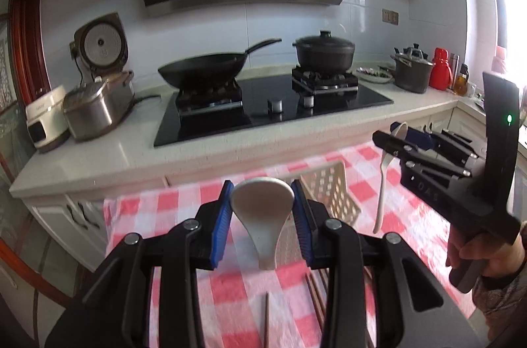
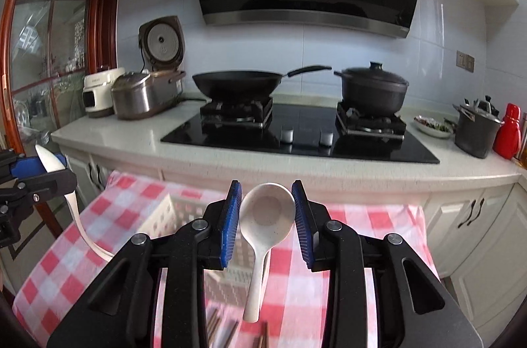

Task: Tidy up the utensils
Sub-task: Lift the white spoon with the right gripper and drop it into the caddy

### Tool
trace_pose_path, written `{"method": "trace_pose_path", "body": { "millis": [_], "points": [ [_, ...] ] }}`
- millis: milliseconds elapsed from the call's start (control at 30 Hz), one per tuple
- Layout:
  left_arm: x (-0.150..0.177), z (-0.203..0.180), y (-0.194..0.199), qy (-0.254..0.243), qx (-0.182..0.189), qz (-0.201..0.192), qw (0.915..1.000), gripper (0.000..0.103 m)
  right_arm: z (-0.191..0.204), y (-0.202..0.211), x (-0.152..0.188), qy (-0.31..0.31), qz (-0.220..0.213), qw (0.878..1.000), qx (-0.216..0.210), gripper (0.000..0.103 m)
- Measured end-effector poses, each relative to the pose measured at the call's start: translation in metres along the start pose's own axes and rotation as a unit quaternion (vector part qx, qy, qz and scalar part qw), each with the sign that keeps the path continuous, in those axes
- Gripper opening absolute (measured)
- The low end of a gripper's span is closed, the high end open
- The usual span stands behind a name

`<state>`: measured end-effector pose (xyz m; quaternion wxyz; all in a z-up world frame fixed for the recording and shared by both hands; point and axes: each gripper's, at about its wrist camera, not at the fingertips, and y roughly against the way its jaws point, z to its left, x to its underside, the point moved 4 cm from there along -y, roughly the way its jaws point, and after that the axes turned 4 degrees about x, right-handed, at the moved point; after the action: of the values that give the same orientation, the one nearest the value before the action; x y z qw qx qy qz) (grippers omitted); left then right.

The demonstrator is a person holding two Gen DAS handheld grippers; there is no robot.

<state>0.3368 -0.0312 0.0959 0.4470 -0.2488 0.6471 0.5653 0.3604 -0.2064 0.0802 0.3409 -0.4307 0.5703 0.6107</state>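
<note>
My left gripper (image 1: 262, 203) is shut on the bowl of a white spoon (image 1: 260, 216), handle hanging down, held above the checked table. My right gripper (image 2: 266, 206) is shut on the bowl of a second white spoon (image 2: 263, 226), handle down. In the left wrist view the right gripper (image 1: 395, 137) is at the right with its spoon (image 1: 383, 180) dangling. In the right wrist view the left gripper (image 2: 49, 167) is at the left edge with its spoon (image 2: 74, 209). A cream slotted basket (image 1: 329, 193) stands on the table below both; it also shows in the right wrist view (image 2: 164, 216). Brown chopsticks (image 1: 265, 318) lie on the cloth.
The red-and-white checked tablecloth (image 2: 66, 265) covers the table. Behind it runs a white counter (image 2: 230, 160) with a black hob, a wok (image 2: 237, 81), a lidded pot (image 2: 372, 91), rice cookers (image 2: 145, 94), a grey pot (image 2: 474, 127) and a red bottle (image 2: 509, 130).
</note>
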Motion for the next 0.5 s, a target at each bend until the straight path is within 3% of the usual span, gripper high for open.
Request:
{"method": "trace_pose_path", "body": {
  "millis": [267, 500],
  "points": [
    [-0.05, 0.014, -0.053, 0.03, 0.007, -0.014, 0.9994, 0.034, 0.003, -0.048, -0.019, -0.018, -0.019, 1.0, -0.011, 0.032],
    [-0.014, 0.012, -0.117, 0.053, 0.032, 0.044, 0.9971, 0.034, 0.018, -0.074, 0.016, -0.002, 0.004, 1.0, -0.025, 0.032]
  ]
}}
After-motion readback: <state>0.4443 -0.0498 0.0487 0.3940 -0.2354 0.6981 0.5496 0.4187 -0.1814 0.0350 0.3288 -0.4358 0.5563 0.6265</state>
